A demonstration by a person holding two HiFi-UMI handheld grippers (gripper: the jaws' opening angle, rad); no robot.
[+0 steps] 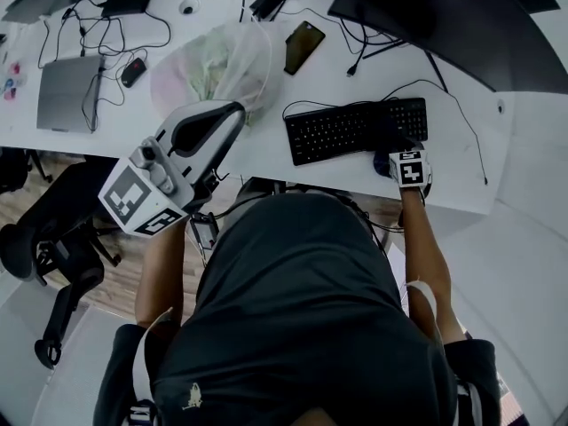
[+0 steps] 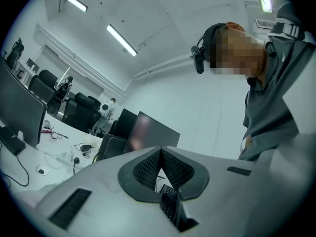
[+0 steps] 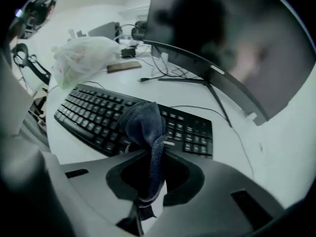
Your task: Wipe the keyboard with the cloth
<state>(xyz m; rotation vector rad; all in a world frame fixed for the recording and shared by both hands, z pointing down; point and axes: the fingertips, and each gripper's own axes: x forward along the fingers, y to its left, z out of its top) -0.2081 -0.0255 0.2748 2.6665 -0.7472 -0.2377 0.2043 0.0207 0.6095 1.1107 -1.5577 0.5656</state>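
Over the right half of the keyboard (image 3: pixel 94 110), the right gripper (image 3: pixel 154 156) pinches the cloth (image 3: pixel 143 123) while the left gripper (image 2: pixel 161 153), raised aside, has its fingers pressed together on nothing; unbraced, the keyboard could skid under the wipe.

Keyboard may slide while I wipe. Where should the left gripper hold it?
Probably the keyboard by its left end, coming from the left, jaws over and under the thin edge: that end is bare, while the right gripper holds the cloth over its right part.
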